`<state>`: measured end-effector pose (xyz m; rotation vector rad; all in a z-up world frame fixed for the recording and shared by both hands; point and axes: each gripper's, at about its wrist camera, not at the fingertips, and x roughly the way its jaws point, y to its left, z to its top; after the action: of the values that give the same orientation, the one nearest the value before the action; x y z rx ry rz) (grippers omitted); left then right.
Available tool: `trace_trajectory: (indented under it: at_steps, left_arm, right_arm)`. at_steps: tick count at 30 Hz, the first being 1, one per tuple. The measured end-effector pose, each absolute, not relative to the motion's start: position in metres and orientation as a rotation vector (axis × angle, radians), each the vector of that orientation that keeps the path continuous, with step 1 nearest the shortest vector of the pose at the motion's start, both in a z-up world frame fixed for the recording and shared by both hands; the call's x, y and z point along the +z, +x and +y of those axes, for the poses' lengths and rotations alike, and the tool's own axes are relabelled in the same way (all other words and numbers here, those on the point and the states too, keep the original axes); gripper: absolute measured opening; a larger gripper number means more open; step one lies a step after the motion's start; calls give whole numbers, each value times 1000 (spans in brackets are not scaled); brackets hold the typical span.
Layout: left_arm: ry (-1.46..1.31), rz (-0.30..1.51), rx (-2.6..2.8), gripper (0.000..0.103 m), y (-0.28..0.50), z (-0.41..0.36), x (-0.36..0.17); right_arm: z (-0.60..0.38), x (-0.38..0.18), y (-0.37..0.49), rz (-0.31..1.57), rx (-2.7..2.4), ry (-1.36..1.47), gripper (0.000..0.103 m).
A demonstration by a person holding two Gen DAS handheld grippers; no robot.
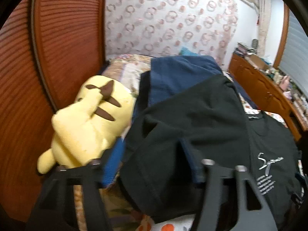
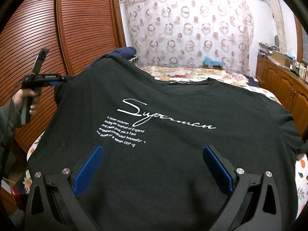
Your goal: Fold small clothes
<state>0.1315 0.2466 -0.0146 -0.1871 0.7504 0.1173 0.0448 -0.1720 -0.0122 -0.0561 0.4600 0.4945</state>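
A black T-shirt (image 2: pixel 173 105) with white script print lies spread face up over the bed, neck at the far side. My right gripper (image 2: pixel 154 150) hovers open over its lower front, blue pads wide apart with nothing pinched. At the shirt's left edge my left gripper (image 2: pixel 57 81) meets the sleeve. In the left wrist view the black sleeve (image 1: pixel 154 127) bulges between the fingers of the left gripper (image 1: pixel 152 154), which stand part-way apart. The blur hides whether the pads touch the cloth.
A yellow plush toy (image 1: pixel 90 115) lies left of the shirt beside the slatted wooden wardrobe door (image 1: pixel 67 38). Navy clothes (image 1: pixel 179 73) lie beyond the shirt on the floral bed cover (image 2: pixel 182 73). A cluttered wooden dresser (image 2: pixel 279 80) runs along the right. A person's hand (image 2: pixel 25 96) holds the left gripper.
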Motion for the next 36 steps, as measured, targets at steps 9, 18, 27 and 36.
trace_trajectory:
  at_steps: [9,18,27,36]
  left_arm:
    - [-51,696,121,6,120,226,8]
    - [16,610,52,5,115,188,50]
    - [115,558,-147,6,138,81,95]
    - [116,605,-204,61,131,75,76]
  right_arm:
    - [-171,-15,42,455,498,-47,103]
    - [-172,-15,43,458,499,-46,103]
    - [-174,-15,45,465,503,-38,103]
    - [-177,-15,48,477,511,-26,103]
